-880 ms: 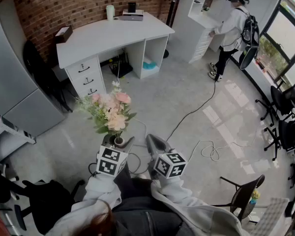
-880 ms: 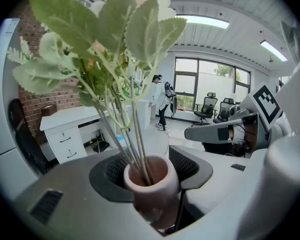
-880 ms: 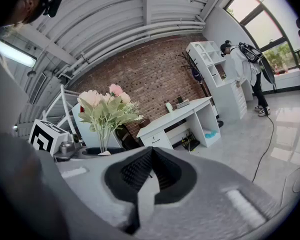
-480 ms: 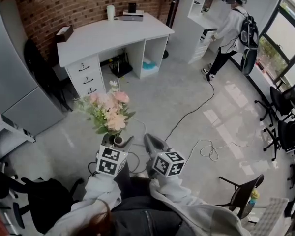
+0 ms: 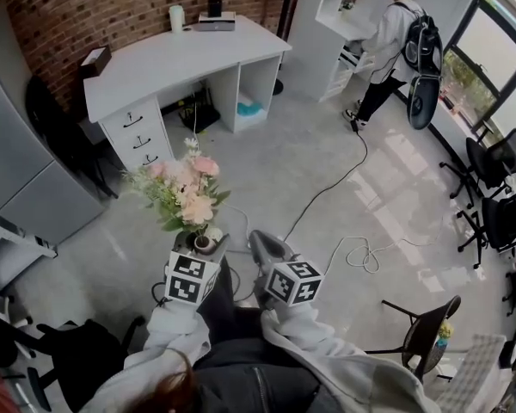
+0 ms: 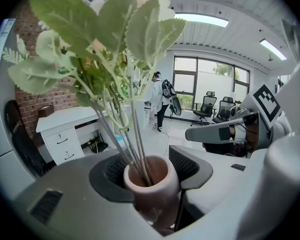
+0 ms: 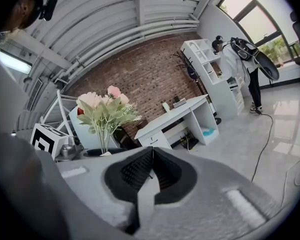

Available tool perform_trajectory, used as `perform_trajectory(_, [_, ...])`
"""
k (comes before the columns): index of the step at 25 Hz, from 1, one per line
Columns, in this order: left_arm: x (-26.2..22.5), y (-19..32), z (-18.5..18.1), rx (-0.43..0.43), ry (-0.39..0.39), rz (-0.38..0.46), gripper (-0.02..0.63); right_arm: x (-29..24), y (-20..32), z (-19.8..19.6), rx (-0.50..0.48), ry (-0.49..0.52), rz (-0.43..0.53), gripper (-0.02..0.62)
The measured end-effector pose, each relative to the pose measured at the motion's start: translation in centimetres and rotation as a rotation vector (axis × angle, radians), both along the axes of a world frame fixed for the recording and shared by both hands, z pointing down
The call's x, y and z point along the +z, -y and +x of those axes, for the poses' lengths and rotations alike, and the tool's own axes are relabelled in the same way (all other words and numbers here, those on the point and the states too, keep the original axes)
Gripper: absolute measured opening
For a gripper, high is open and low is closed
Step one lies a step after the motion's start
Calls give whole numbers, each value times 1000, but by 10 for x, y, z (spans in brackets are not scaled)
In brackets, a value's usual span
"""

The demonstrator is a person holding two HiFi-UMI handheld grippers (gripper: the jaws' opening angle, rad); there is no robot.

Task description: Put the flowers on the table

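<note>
A small pinkish pot (image 6: pixel 151 181) with pink flowers (image 5: pixel 186 190) and green leaves stands upright between the jaws of my left gripper (image 5: pixel 201 244), which is shut on the pot. In the right gripper view the flowers (image 7: pixel 106 109) rise at the left. My right gripper (image 5: pixel 261 246) floats beside it to the right, shut with nothing held; its pads meet in the right gripper view (image 7: pixel 151 160). The white desk (image 5: pixel 168 57) with drawers stands far ahead against the brick wall, across open floor.
A person (image 5: pixel 394 37) with a backpack stands at white shelves at the back right. A cable (image 5: pixel 327 198) trails over the grey floor. Office chairs (image 5: pixel 499 188) line the right side; a dark chair (image 5: pixel 64 351) sits at the lower left. A grey cabinet (image 5: pixel 21 170) stands left.
The whole view has shifted a little toward the desk and both grippers ride along with the flowers. The person at the back right has stepped closer to the shelves.
</note>
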State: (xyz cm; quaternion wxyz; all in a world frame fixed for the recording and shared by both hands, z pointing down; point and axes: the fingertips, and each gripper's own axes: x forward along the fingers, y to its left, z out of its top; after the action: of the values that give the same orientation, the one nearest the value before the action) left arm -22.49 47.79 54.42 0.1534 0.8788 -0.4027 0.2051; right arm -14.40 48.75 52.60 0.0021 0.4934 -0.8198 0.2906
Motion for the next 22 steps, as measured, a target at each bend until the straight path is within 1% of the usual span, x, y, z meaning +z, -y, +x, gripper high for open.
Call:
perform_trajectory(3, [-1,10,11,11,-1,4,222,-2,13,11,14,1,2,0])
perform_trajectory(7, [5,40,20,26,8,3,222,1,43,16,7,-3,-3,0])
perform_trajectory(8, [4,29,34,27,11,2,222,0,33,28,2,0,-6,0])
perform_trajectory(9, [0,2,56,22,15,2,222,-3,6,49,-9,5,-8,0])
perform_trajectory(11, [-12,-76,114,-4,26,12,222,-15,-71,103,-44,16,-4,0])
perform_trajectory(12, [-18,-106,137,-18,32,20,222,-19,-102,125,-61,21,-2,0])
perform_trajectory(13, [-21,-121,152,-26,38,25,222,-21,-119,139,-71,26,-2,0])
perform_trajectory(14, [-22,-124,160,-30,43,26,222,-21,-123,147,-74,31,-7,0])
perform_trajectory(16, [-21,-104,162,-33,42,19,222,-18,-106,148,-68,39,-23,0])
perform_trajectory(19, [-20,-60,159,-30,24,12,222,-13,-61,145,-53,32,-33,0])
perform_trajectory(22, [-19,-22,154,-36,29,4,222,-14,-20,144,-24,31,-36,0])
